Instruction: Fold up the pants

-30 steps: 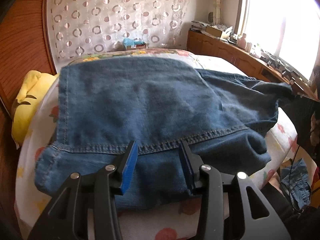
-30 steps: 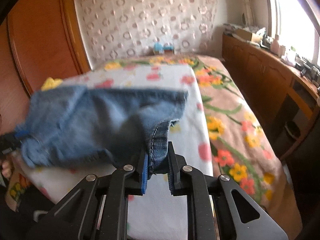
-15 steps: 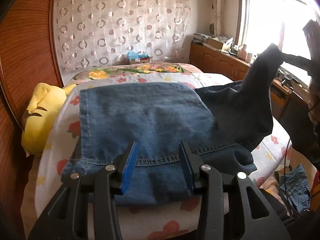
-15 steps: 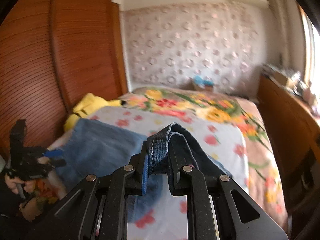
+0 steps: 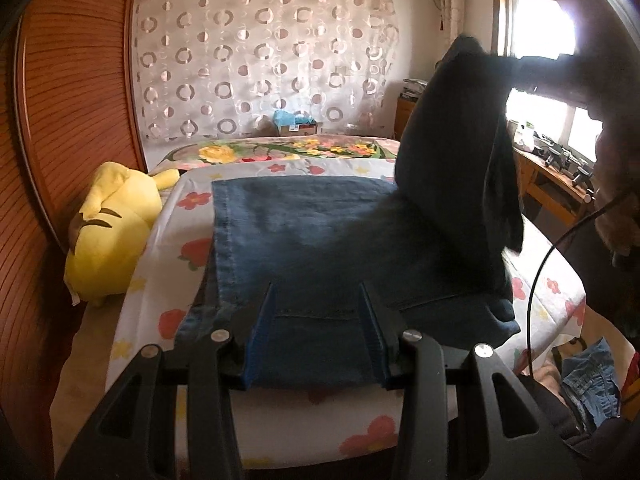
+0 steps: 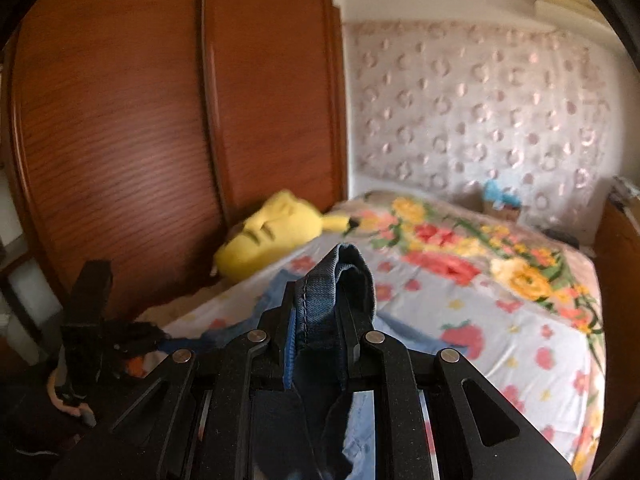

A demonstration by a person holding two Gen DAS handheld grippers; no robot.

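Blue denim pants (image 5: pixel 300 220) lie spread on the bed's floral sheet (image 5: pixel 180 240). My left gripper (image 5: pixel 318 304) is at their near edge, shut on a bunched width of denim between its blue pads. The pants' right end (image 5: pixel 452 152) is lifted high in the air, dark against the window, where my right gripper (image 5: pixel 520 68) holds it. In the right wrist view a folded denim hem (image 6: pixel 344 268) sticks up between the fingers of my right gripper (image 6: pixel 318 308). Its jaws are opening, but the pads still press on the cloth. My left gripper (image 6: pixel 148 338) shows far left.
A yellow plush toy (image 5: pixel 108 236) lies on the bed's left side against the wooden wardrobe doors (image 5: pixel 60 120). A wooden sideboard (image 5: pixel 560 188) stands under the window on the right. Another denim garment (image 5: pixel 588 380) lies low at the right. A black cable (image 5: pixel 536 280) hangs there.
The right gripper has carried the pants' end up off the bed and swung it left, over the spread part. The left gripper has drawn back and up a little with its denim.
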